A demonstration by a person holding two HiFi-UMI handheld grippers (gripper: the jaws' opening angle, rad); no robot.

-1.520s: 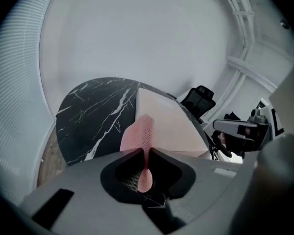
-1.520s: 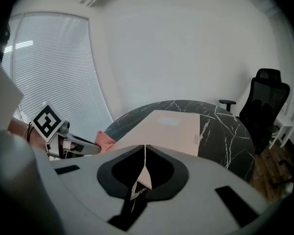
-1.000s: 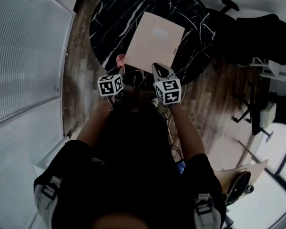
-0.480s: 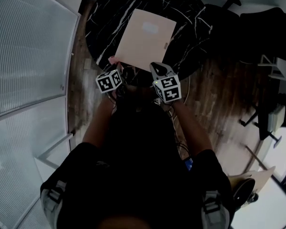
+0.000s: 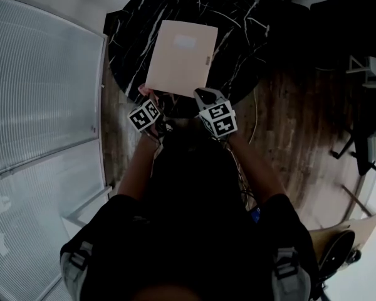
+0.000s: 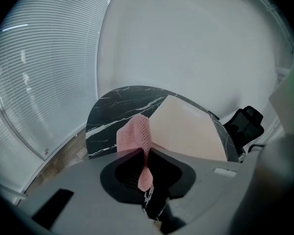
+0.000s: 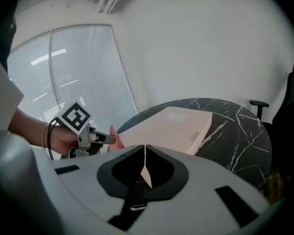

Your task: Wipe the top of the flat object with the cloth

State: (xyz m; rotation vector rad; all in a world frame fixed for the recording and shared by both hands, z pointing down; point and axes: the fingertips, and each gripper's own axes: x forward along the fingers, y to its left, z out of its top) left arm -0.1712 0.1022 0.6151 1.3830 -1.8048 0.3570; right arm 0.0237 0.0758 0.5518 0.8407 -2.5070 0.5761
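Observation:
A flat beige box [image 5: 182, 58] lies on a round black marble table [image 5: 131, 36]. My left gripper [image 5: 148, 100] hovers at the table's near edge, just off the box's near left corner, and is shut on a pink mesh cloth [image 5: 142, 91]. In the left gripper view the cloth [image 6: 135, 134] sticks up from between the shut jaws, with the box [image 6: 186, 133] just beyond. My right gripper [image 5: 204, 96] is at the box's near right corner, shut with nothing in it. The right gripper view shows the box [image 7: 169, 126], the left gripper [image 7: 104, 139] and the cloth [image 7: 116, 141].
White blinds [image 5: 44, 86] cover the window on the left. Black office chairs [image 5: 338, 24] stand beyond and to the right of the table, over a wooden floor [image 5: 282, 124]. A white desk corner [image 5: 373, 71] is at the far right.
The head camera has swung, so the table and box now sit further left in view. Both grippers stay at the table's near edge, the cloth still in the left one.

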